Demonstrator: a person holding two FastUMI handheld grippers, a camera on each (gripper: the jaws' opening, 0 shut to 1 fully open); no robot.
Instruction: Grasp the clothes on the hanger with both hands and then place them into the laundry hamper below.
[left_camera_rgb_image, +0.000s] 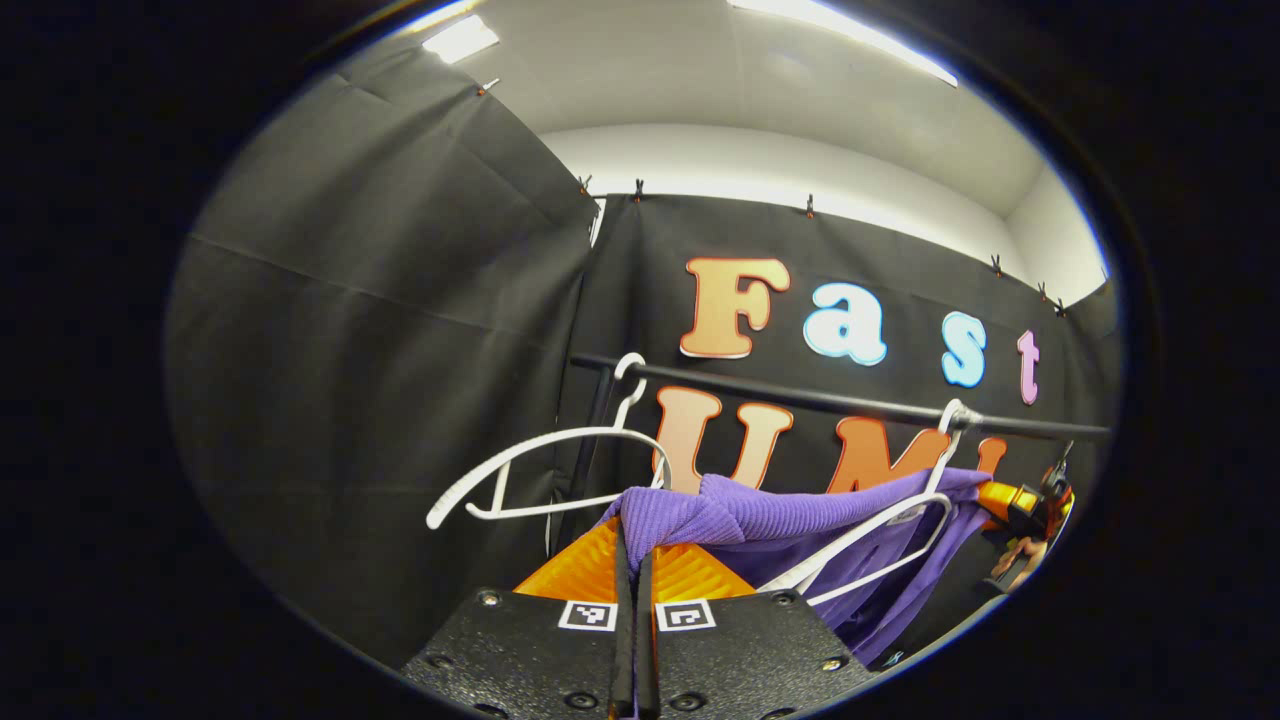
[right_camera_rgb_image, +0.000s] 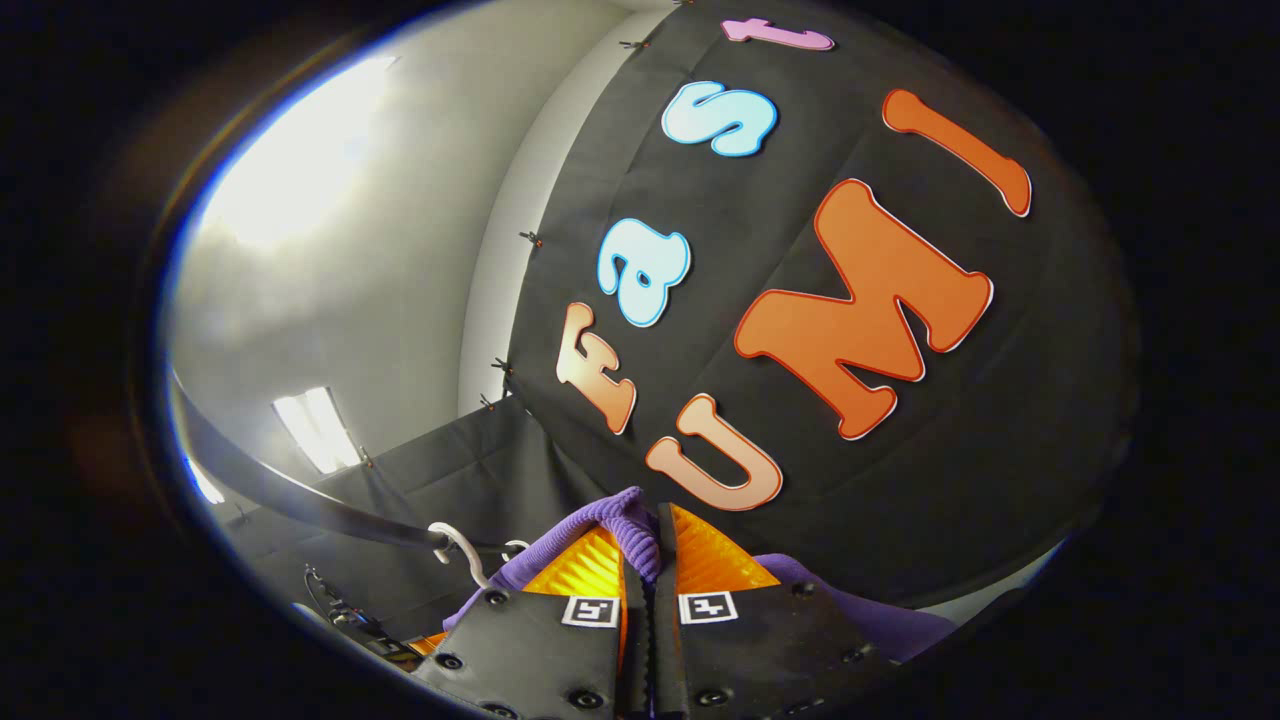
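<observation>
A purple knitted garment stretches between both grippers in front of the black rail. My left gripper is shut on one bunched end of it, the cloth folding over the fingertips. A white hanger hooked on the rail still runs through the garment's right part. At the far right of the left gripper view the other gripper holds the opposite end. In the right gripper view my right gripper is shut on a purple garment fold that bulges between its fingers.
A second, bare white hanger hangs tilted on the rail's left end near the upright post. In the right gripper view the rail curves across the lower left with a white hook on it. Black cloth walls close in behind.
</observation>
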